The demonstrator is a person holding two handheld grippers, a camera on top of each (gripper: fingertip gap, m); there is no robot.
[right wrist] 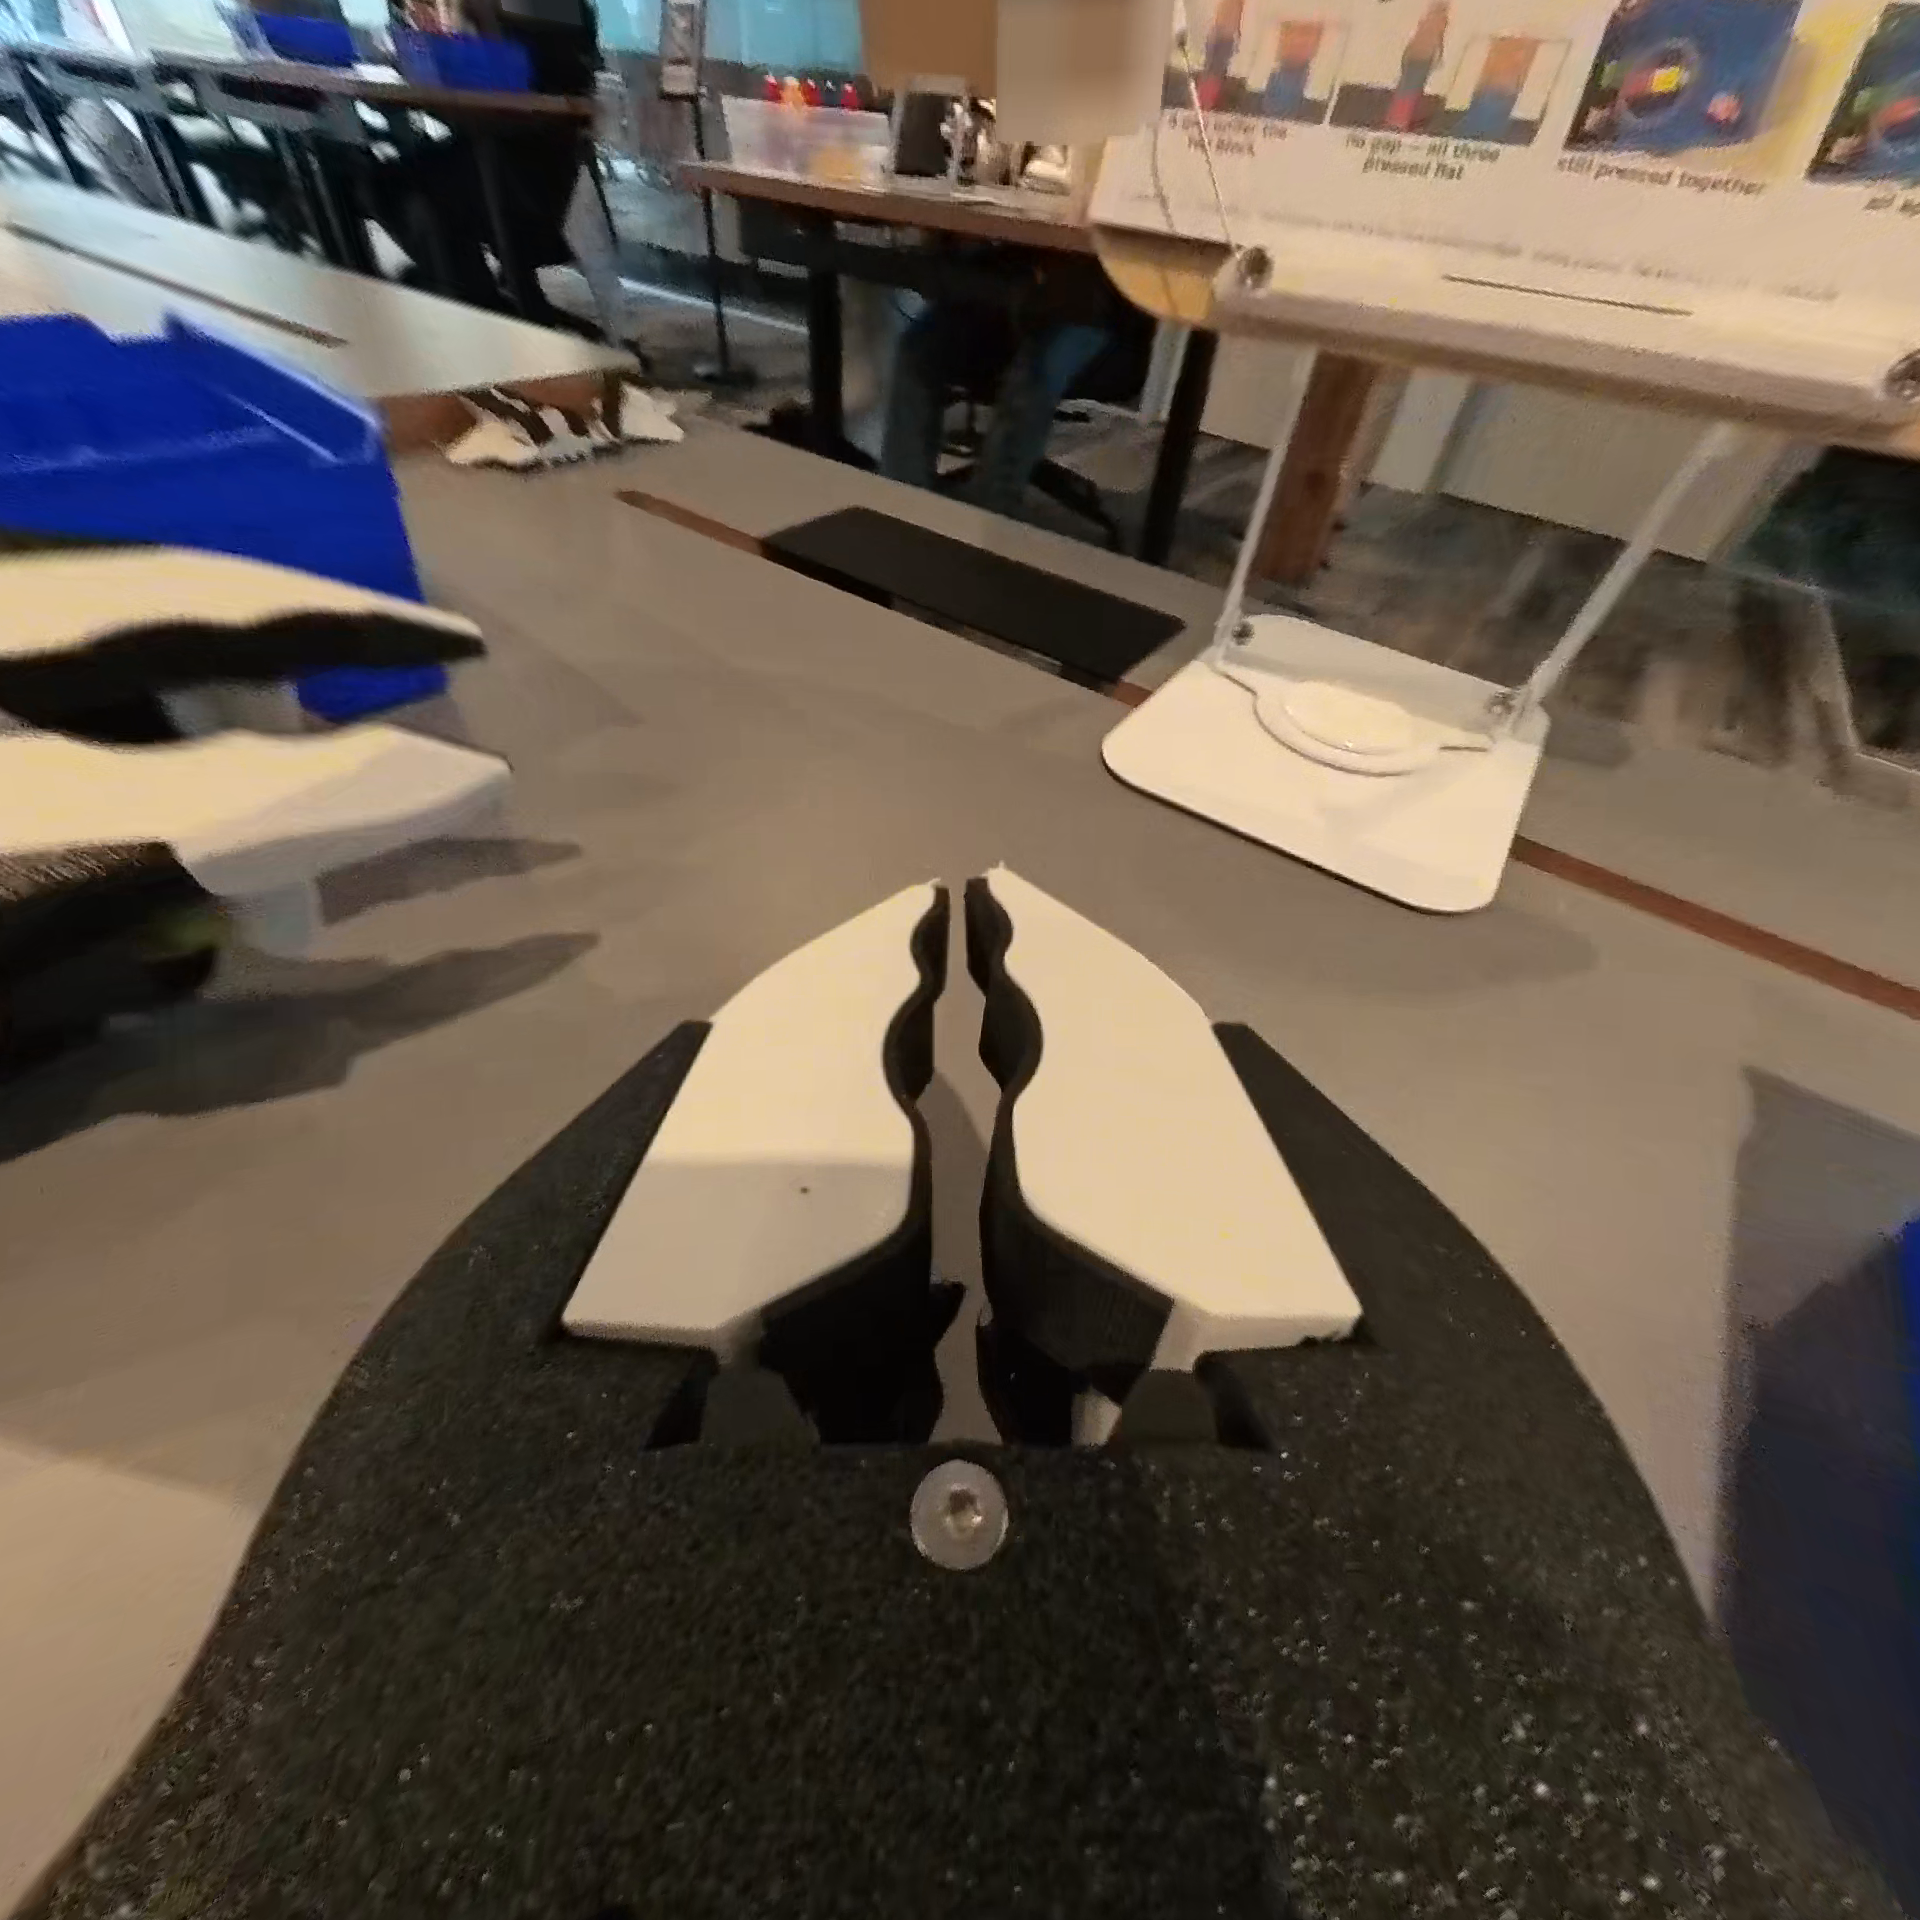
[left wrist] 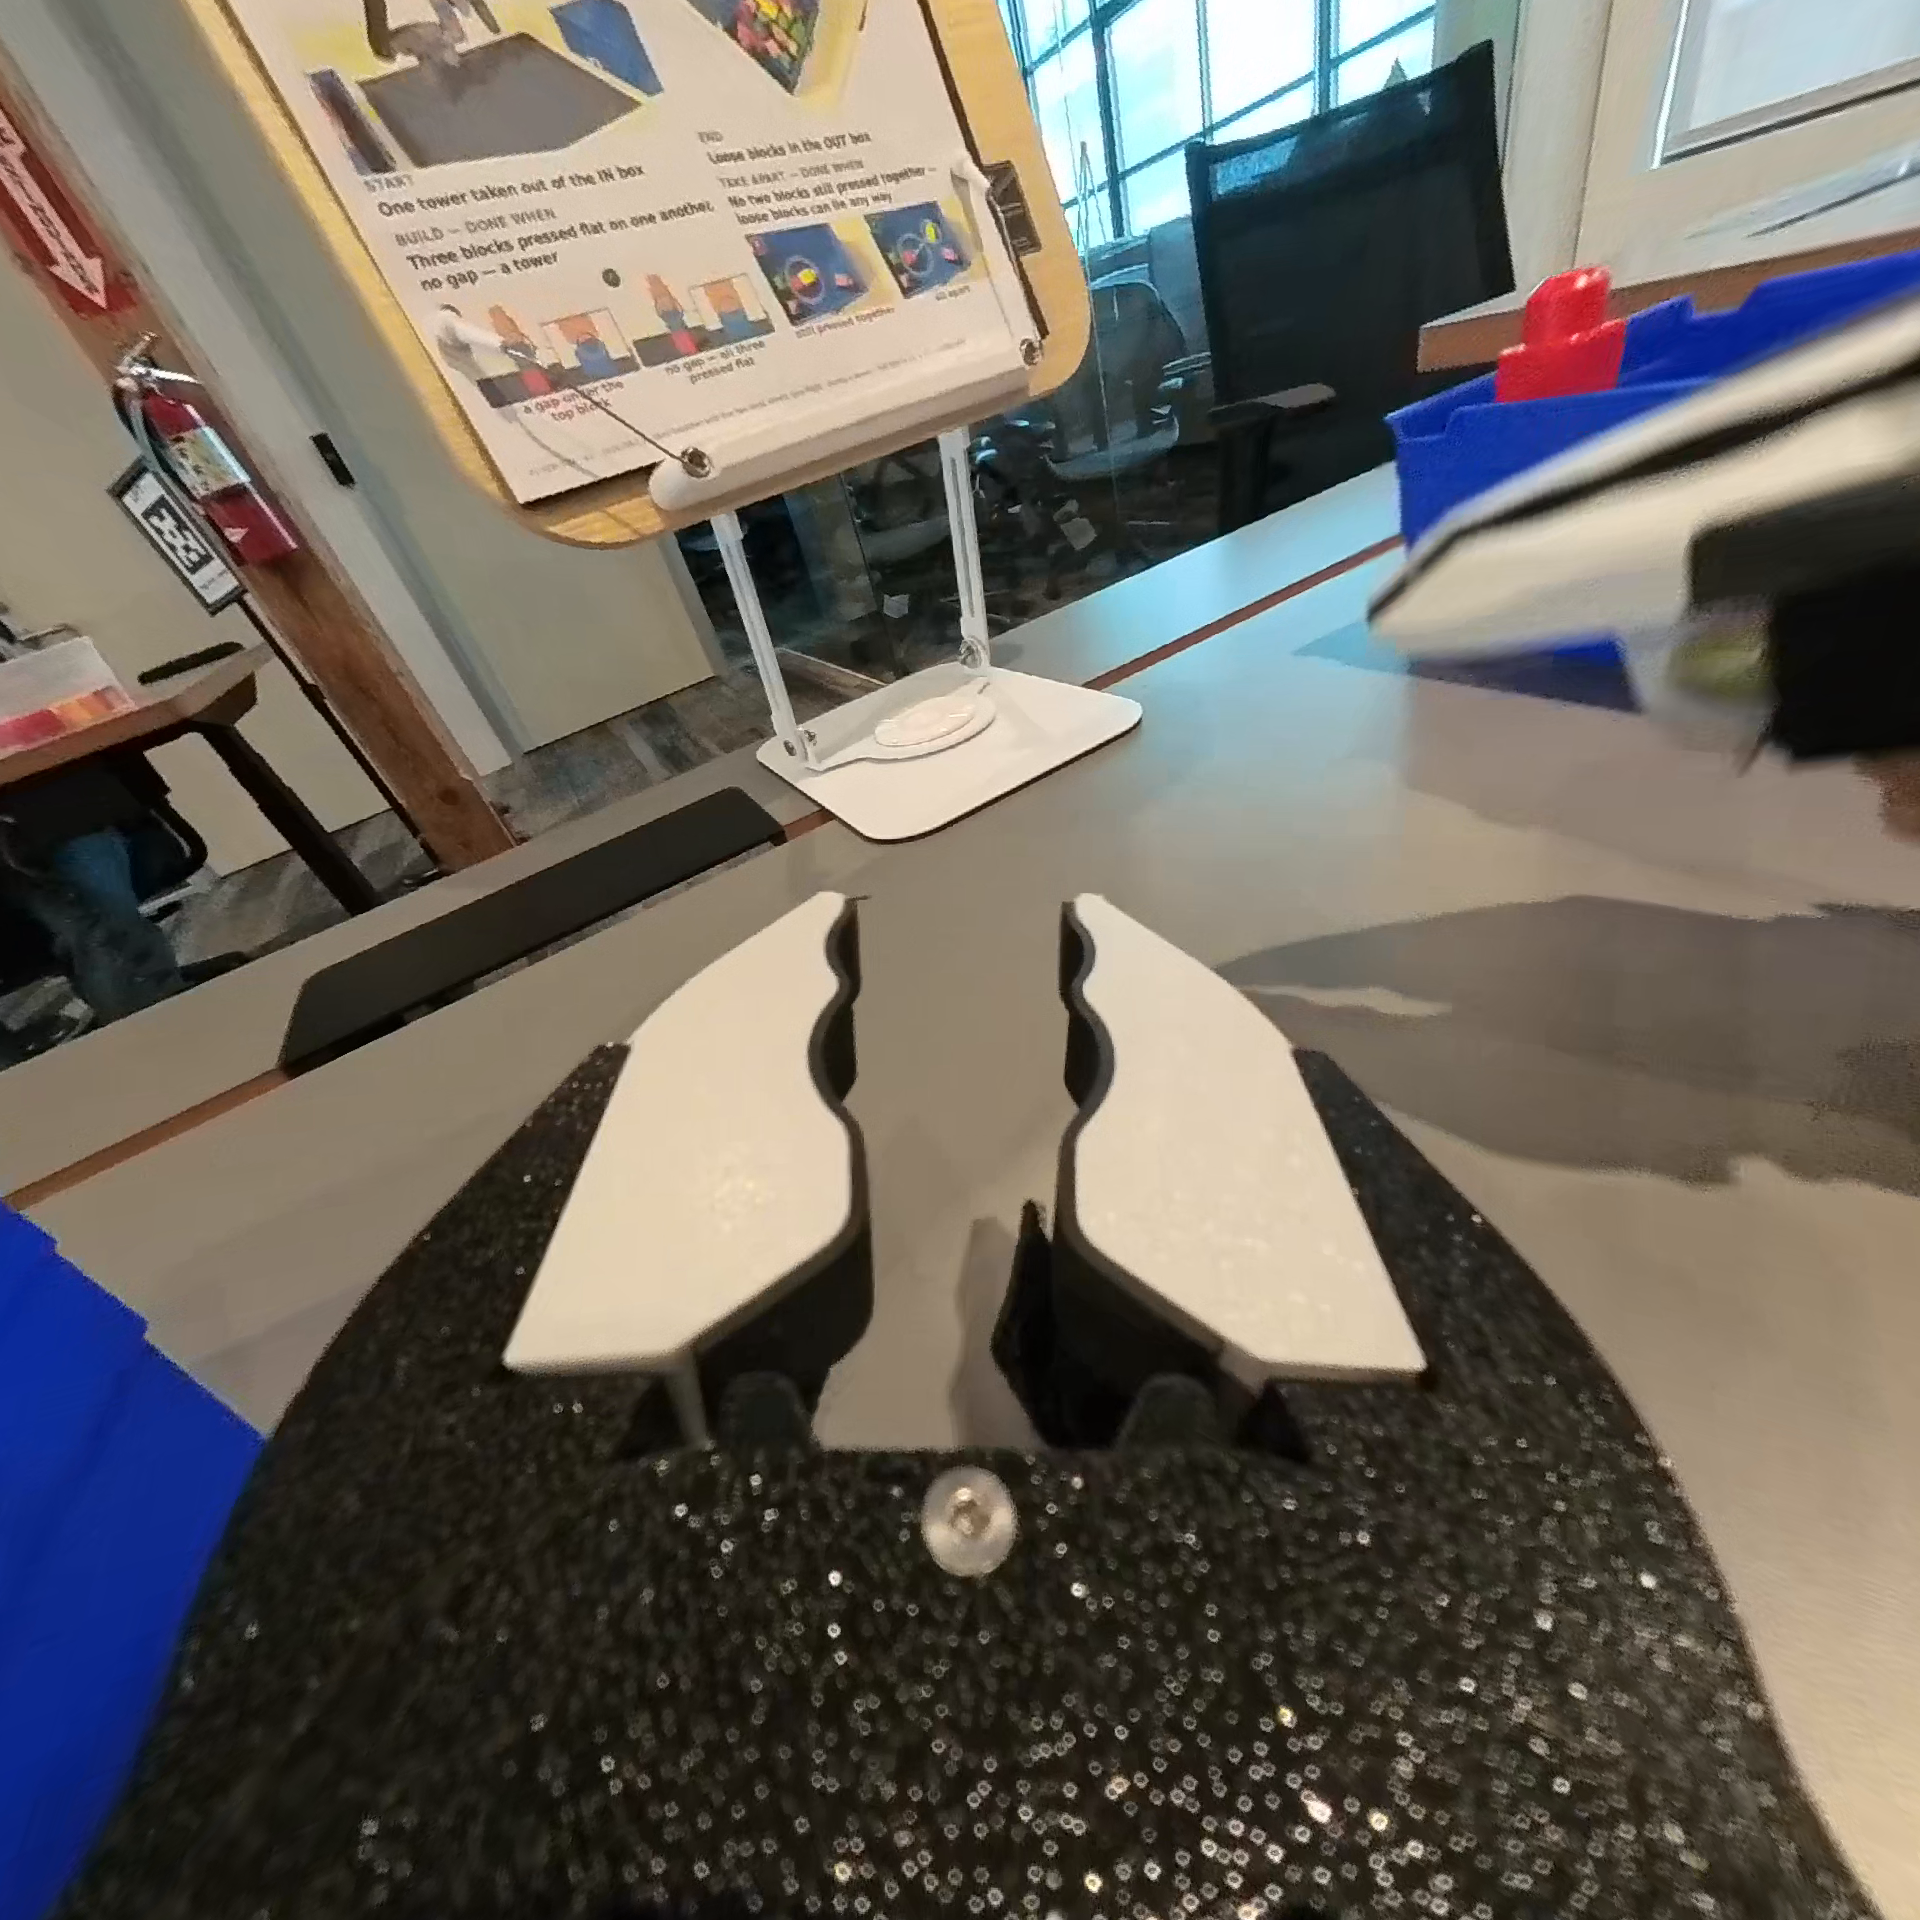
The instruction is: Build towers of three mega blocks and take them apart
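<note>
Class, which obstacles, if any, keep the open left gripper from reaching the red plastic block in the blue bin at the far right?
Probably not yet: the right gripper crosses between the left gripper and the red block, which sits behind the blue bin wall.

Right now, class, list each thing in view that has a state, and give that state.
Left gripper: fingers apart, empty.
Right gripper: fingers nearly together, empty.
Red blocks: stacked, standing in blue bin.
Instruction board: propped tilted on white stand.
</note>
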